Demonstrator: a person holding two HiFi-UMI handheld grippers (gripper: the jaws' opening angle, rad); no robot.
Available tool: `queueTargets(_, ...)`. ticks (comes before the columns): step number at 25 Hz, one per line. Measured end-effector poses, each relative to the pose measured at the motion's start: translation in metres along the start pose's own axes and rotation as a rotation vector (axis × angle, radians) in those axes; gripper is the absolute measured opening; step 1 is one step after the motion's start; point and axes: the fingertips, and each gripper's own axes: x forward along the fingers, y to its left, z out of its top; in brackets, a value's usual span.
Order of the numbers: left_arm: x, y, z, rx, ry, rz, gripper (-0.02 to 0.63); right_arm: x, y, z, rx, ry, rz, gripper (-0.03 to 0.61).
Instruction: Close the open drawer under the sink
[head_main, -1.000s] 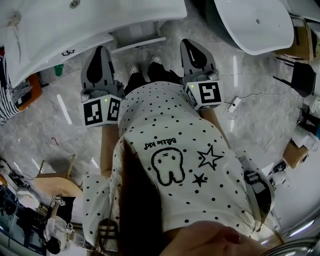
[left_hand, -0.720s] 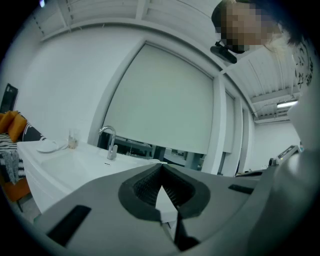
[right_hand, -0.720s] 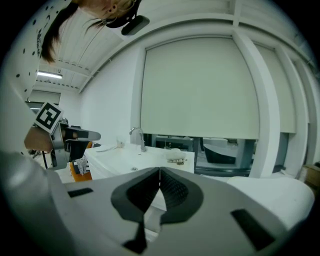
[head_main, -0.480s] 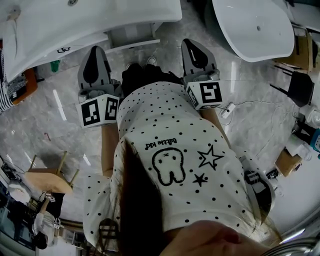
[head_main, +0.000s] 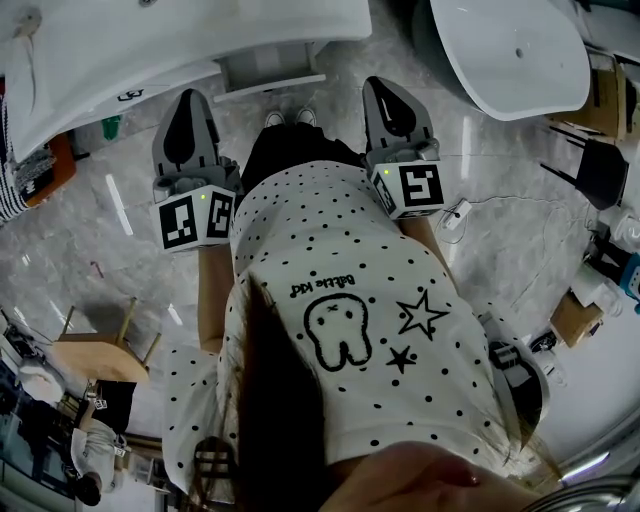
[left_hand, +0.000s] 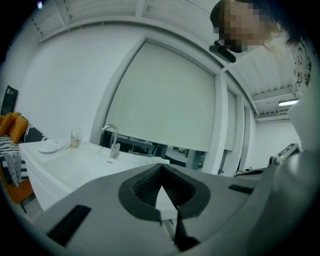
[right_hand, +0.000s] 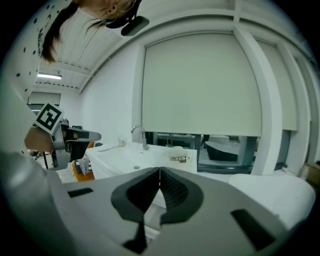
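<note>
White black-dotted shirt (head_main: 345, 270) (tooth drawing, two stars) and white shoes (head_main: 273, 119).

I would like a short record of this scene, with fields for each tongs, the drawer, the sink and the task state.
Left tongs: shut, nothing between them
Right tongs: shut, nothing between them
Drawer: open, sticking out below the sink, between the two tongs in the head view
Sink: white, with a faucet at its back
Task state: drawer not yet closed; no contact with it visible
</note>
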Motion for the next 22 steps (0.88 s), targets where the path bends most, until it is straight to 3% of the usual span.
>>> queueTargets(6, 0.001, 0.013, -0.006, 0.005, 0.017, -0.02, 0.006, 0.009, 0.012, -0.004, 0.002, 0.001, -0.015, 0.012)
queueTargets(22, -0.001, 0.001, -0.022, -0.017, 0.061, -0.044, 0.006, 0.007, 0.01, -0.007, 0.022, 0.005, -0.016, 0.012)
